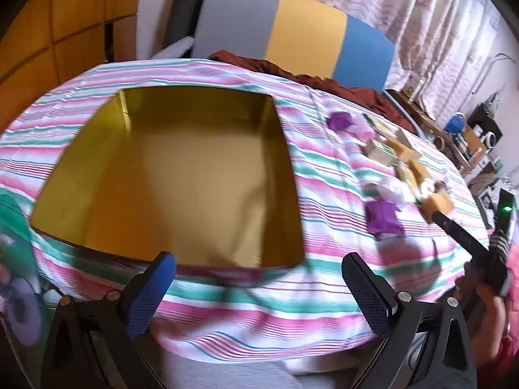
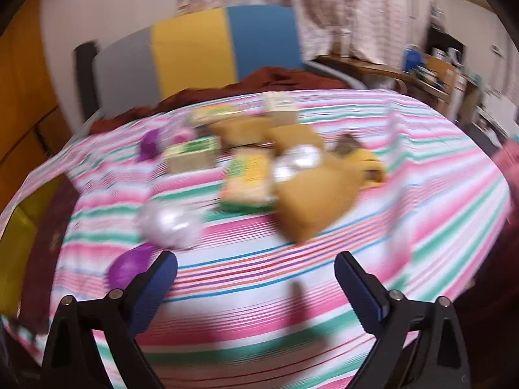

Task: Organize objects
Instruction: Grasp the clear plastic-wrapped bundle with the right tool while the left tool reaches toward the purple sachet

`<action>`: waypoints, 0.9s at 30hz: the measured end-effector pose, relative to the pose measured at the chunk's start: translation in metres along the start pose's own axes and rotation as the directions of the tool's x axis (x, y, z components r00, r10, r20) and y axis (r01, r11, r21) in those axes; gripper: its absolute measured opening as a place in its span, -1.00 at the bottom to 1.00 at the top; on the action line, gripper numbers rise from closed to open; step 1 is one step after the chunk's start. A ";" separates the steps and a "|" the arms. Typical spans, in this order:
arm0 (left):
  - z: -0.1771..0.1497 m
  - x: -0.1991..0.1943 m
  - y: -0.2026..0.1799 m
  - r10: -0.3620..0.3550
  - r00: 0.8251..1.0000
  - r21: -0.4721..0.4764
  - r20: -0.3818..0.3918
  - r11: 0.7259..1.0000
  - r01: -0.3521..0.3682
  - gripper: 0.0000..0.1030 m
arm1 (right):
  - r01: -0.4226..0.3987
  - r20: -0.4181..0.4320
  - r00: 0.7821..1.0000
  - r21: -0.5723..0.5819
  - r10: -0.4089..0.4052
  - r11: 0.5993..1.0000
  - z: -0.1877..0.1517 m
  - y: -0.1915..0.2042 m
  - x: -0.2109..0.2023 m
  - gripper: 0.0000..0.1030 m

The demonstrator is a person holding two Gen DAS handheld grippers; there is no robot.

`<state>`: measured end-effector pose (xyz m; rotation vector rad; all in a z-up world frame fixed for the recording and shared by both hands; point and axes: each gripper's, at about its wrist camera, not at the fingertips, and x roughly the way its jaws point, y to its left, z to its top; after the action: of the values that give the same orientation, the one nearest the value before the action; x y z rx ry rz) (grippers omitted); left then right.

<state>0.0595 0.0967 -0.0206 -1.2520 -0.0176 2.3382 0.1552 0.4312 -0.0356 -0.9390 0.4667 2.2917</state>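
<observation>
Left wrist view is showing the left gripper (image 1: 259, 278), jaws spread and empty, hovering at the near edge of the striped cloth (image 1: 324, 291) before the gold tin (image 1: 181, 175). Right gripper (image 2: 256, 278), jaws likewise spread, is facing blurred packets (image 2: 249, 178) mid-cloth.

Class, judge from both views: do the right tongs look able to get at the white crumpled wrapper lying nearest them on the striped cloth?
Probably yes. The right tongs are open and empty, and the white wrapper lies just ahead to their left on the striped cloth, with nothing over it. Only a purple wrapper sits beside the path.
</observation>
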 end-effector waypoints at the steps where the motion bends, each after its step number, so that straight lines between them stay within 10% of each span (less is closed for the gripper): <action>1: -0.003 0.000 -0.005 -0.003 1.000 -0.003 0.010 1.000 0.003 0.99 | 0.008 0.003 1.000 0.023 -0.008 1.000 0.002 -0.008 0.001 0.88; 7: -0.011 0.006 -0.043 -0.041 0.999 0.039 0.034 0.998 0.040 0.99 | -0.132 0.041 0.991 0.019 0.131 0.991 0.012 -0.009 0.000 0.71; 12: -0.020 0.019 -0.071 -0.065 0.998 0.067 -0.017 0.996 0.066 0.99 | -0.339 0.001 0.939 -0.147 0.343 0.929 0.020 0.033 0.014 0.57; 23: -0.031 0.023 -0.090 -0.051 0.999 0.125 -0.015 0.991 0.052 0.99 | -0.486 -0.146 0.873 -0.166 0.466 0.858 0.020 0.057 0.071 -0.09; 27: -0.025 0.027 -0.096 -0.061 0.998 0.106 0.009 0.993 0.060 0.99 | -0.432 -0.080 0.902 -0.162 0.424 0.887 0.020 0.046 0.068 -0.15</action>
<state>0.1057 0.1877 -0.0336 -1.1703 0.0629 2.2642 0.0769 0.4339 -0.0669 -1.0549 0.5398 2.7551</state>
